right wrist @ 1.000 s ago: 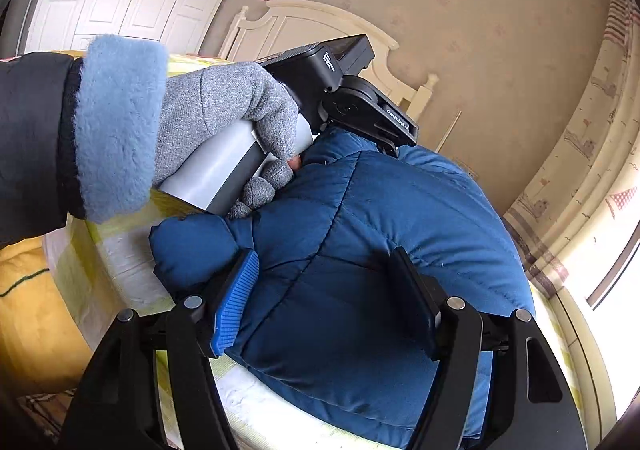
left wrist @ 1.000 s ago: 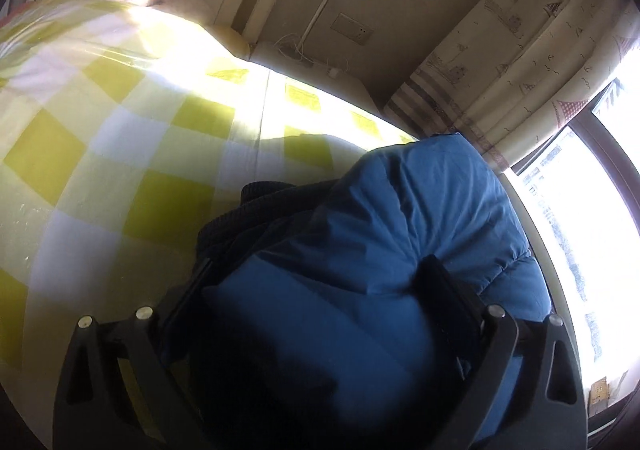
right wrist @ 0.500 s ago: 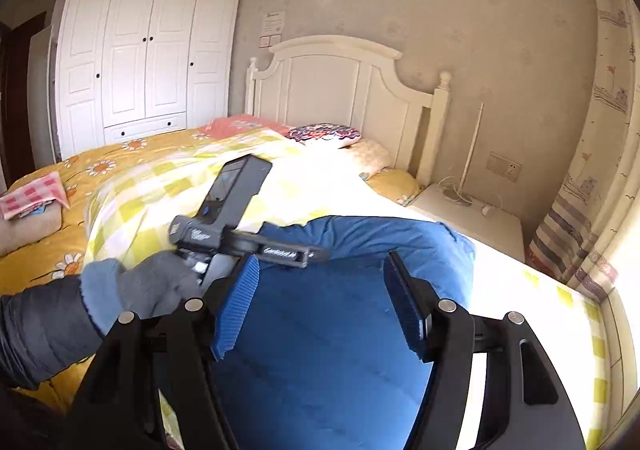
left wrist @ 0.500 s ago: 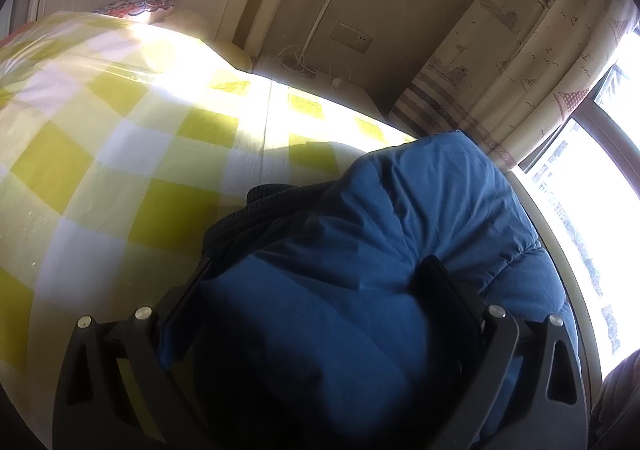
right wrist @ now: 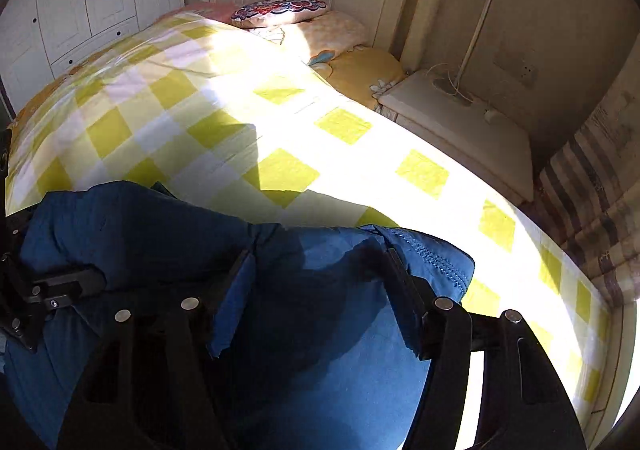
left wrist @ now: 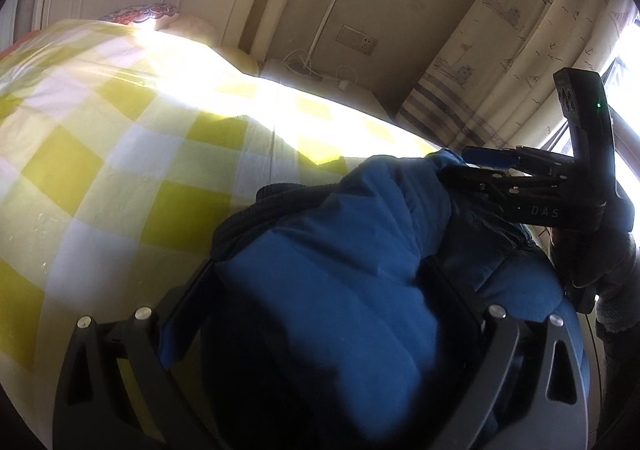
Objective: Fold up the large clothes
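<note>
You are clamping both the left gripper (left wrist: 320, 302) and right gripper (right wrist: 320, 286) on the blue padded jacket (left wrist: 340, 290) — soft, bulky, springy — so keep taking thick bunched edges near the seams.

Only legible text: white letters "DAS" on the black body of the right gripper (left wrist: 490, 166).

Lower part of the blue jacket (right wrist: 328, 370) beyond the frame edge, contact points in shadow.
</note>
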Demonstrator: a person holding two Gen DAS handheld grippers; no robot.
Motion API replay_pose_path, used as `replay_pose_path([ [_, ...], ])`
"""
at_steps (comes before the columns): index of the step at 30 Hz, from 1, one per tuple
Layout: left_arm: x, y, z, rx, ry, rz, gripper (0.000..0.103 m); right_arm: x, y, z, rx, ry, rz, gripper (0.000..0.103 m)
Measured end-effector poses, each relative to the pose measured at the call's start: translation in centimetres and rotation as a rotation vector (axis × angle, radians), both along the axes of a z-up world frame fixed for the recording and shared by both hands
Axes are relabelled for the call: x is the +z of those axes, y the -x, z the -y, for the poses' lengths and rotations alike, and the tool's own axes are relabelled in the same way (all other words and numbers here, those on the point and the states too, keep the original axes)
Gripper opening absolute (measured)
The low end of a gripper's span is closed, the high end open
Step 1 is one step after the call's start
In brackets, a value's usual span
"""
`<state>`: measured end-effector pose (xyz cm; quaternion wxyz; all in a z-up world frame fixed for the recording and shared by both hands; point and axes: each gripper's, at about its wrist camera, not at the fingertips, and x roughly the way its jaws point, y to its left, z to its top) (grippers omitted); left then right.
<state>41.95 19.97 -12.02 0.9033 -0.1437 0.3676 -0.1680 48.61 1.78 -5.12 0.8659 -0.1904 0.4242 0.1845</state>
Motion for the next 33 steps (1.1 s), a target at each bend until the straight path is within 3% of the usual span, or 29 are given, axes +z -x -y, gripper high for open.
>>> replay_pose_path([
  [3, -0.1, 0.0, -0.2, -0.001, 0.007, 0.001, 0.100, 1.5, -1.4, 1.5, -0.065, -0.054, 0.054, 0.060],
  [6, -0.2, 0.1, -0.3, 0.001, 0.006, 0.000, 0.100, -2.7, -4.2, 2.7, -0.103, -0.076, -0.094, 0.062],
  [8, -0.2, 0.1, -0.4, 0.005, 0.002, -0.002, 0.100, -4.4, -5.2, 3.9, -0.131, -0.213, -0.168, 0.062],
  [9, -0.2, 0.1, -0.3, 0.004, 0.001, -0.002, 0.100, -4.4, -5.3, 4.2, -0.135, -0.234, -0.177, 0.062],
  [12, -0.2, 0.2, -0.4, 0.004, 0.001, 0.001, 0.100, -3.8, -4.8, 2.9, -0.120, -0.140, -0.152, 0.062],
  [14, -0.1, 0.3, -0.4, 0.008, -0.001, 0.003, 0.100, -2.0, -4.0, 1.4, -0.115, -0.043, -0.083, 0.062],
  [15, -0.2, 0.2, -0.4, 0.010, -0.001, 0.001, 0.101, -0.9, -3.5, 0.7, -0.108, -0.034, -0.046, 0.062],
  [18, -0.2, 0.1, -0.4, 0.012, 0.001, 0.000, 0.101, 2.1, -2.0, -1.8, -0.012, -0.140, -0.013, 0.062],
  [20, -0.2, 0.1, -0.5, 0.015, -0.002, 0.000, 0.101, 1.8, -1.4, -4.7, 0.107, -0.101, -0.040, 0.063],
  [23, -0.3, 0.0, -0.6, 0.027, -0.012, -0.006, 0.101, -2.5, -2.3, -7.7, 0.156, 0.061, -0.162, 0.063],
  [26, -0.5, -0.1, -1.0, 0.024, 0.000, -0.020, 0.101, -4.1, -3.7, -6.4, 0.086, -0.036, -0.255, 0.064],
  [30, 0.1, 1.2, -2.1, 0.009, 0.015, -0.046, 0.101, -0.5, -0.4, -4.6, 0.042, -0.067, -0.094, 0.070],
  [33, -0.1, 3.8, -5.6, 0.007, 0.190, -0.115, 0.101, 3.3, 4.6, 0.4, -0.006, -0.261, -0.025, 0.086],
])
